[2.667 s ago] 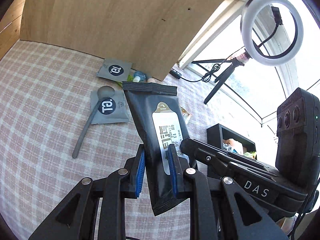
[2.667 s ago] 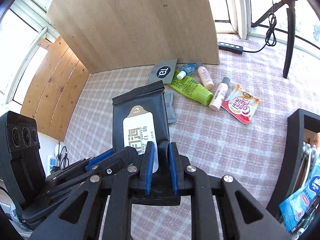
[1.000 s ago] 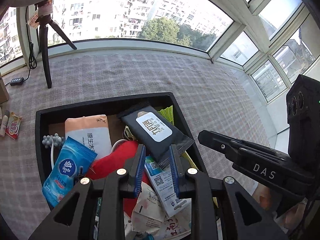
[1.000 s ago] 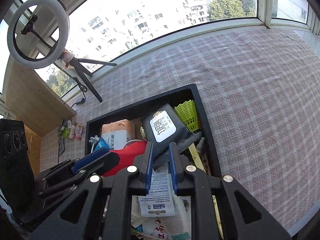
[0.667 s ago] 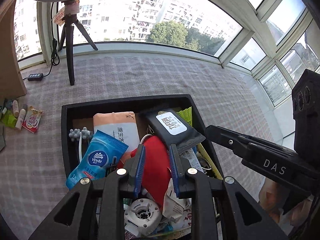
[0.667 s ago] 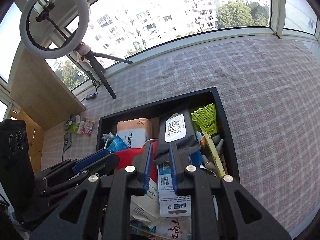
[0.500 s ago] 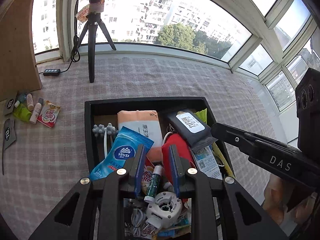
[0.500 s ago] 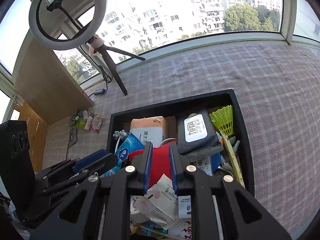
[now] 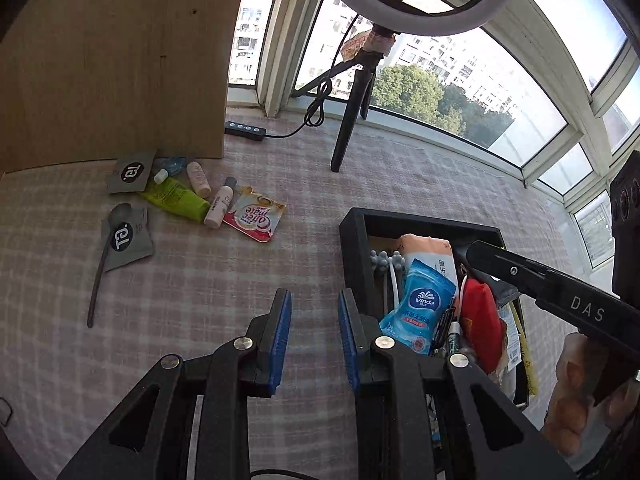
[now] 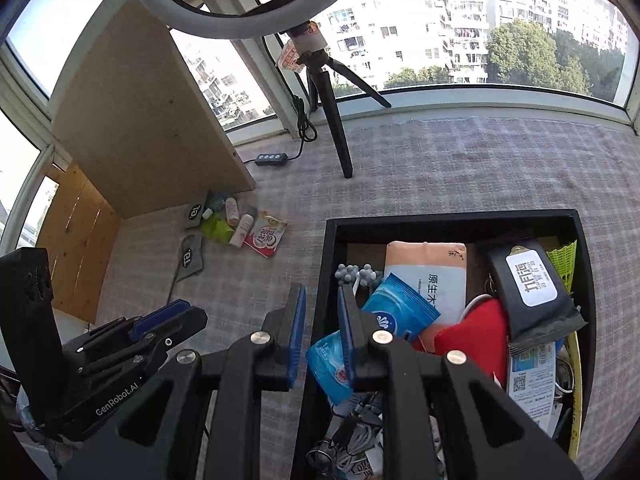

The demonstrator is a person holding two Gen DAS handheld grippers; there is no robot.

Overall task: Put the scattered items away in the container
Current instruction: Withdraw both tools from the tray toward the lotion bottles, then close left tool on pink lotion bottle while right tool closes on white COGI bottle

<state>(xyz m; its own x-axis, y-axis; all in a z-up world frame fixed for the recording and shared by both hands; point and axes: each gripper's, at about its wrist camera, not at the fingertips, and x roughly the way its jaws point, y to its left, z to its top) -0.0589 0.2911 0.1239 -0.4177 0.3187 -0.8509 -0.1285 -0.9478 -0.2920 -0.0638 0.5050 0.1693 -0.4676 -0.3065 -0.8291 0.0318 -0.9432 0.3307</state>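
Note:
The black box [image 10: 452, 216] is full of packs, and the black wipes pack [image 10: 528, 284] lies at its far right. My right gripper [image 10: 322, 296] hangs over the box's left wall, jaws slightly apart and empty. My left gripper [image 9: 314, 300] is over the checked cloth just left of the box [image 9: 352, 232], also open with nothing between its blue pads. On the cloth near the wooden board lie two grey sachets [image 9: 132, 168] [image 9: 126, 236], a grey spoon [image 9: 98, 276], a green tube [image 9: 176, 200], two small bottles [image 9: 199, 172] [image 9: 219, 208] and a coffee creamer sachet [image 9: 256, 216].
A ring light on a black tripod [image 9: 348, 120] stands behind the scattered items, with its cable and control box [image 9: 245, 130] on the cloth. The wooden board [image 9: 112, 60] leans at the back left. A hand [image 9: 576, 380] holds the right gripper.
Both grippers held the black wipes pack earlier; it now lies in the box. Both have since swung left from over the box towards the scattered items, jaws unchanged.

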